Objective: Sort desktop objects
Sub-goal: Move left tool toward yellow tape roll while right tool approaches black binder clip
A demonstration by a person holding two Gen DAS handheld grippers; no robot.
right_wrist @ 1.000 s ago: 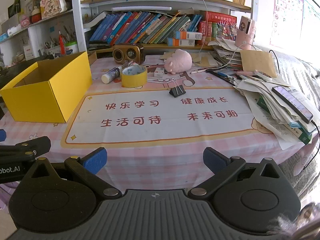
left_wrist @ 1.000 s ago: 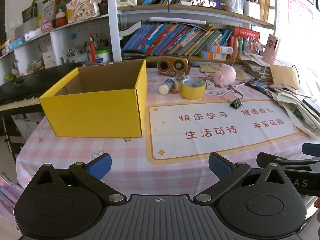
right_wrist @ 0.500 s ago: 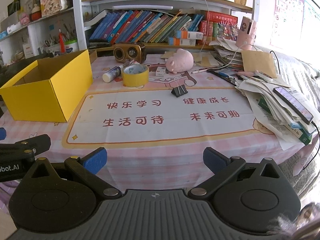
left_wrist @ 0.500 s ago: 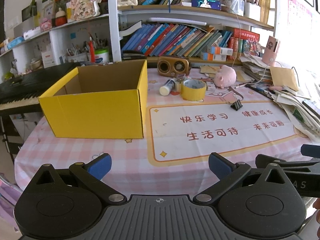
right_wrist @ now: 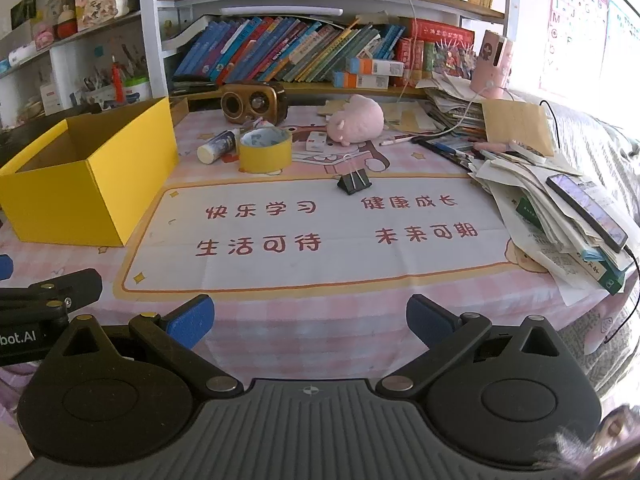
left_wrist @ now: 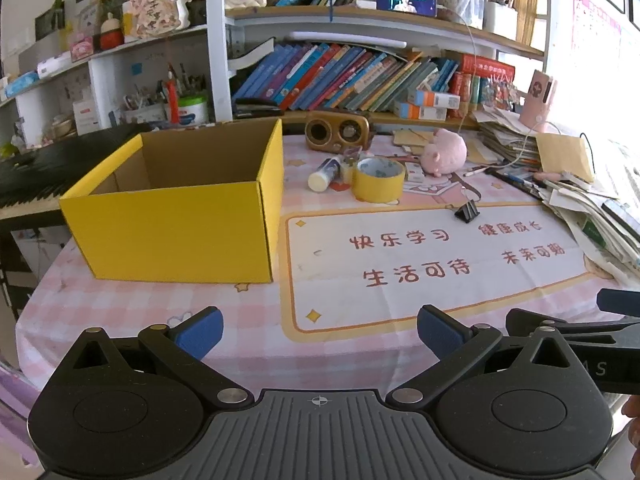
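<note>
Approach continues: my left gripper (left_wrist: 319, 330) and right gripper (right_wrist: 310, 316), jaws apart and empty, have edged closer to the desk. Yellow tape roll (right_wrist: 265, 150), glue stick (right_wrist: 215, 147) and binder clip (right_wrist: 353, 181) lie beside the empty yellow box (left_wrist: 176, 224). No pick started.

Yellow box (left_wrist: 176, 224): floor hidden behind its near wall in both views; left end cut by the frame edge in the right wrist view.
Glue stick (right_wrist: 216, 147): label print too small to read.
Paper stack (left_wrist: 592, 216): runs past the right edge, extent unknown.
Bookshelf (right_wrist: 304, 52): spine titles blurred.
</note>
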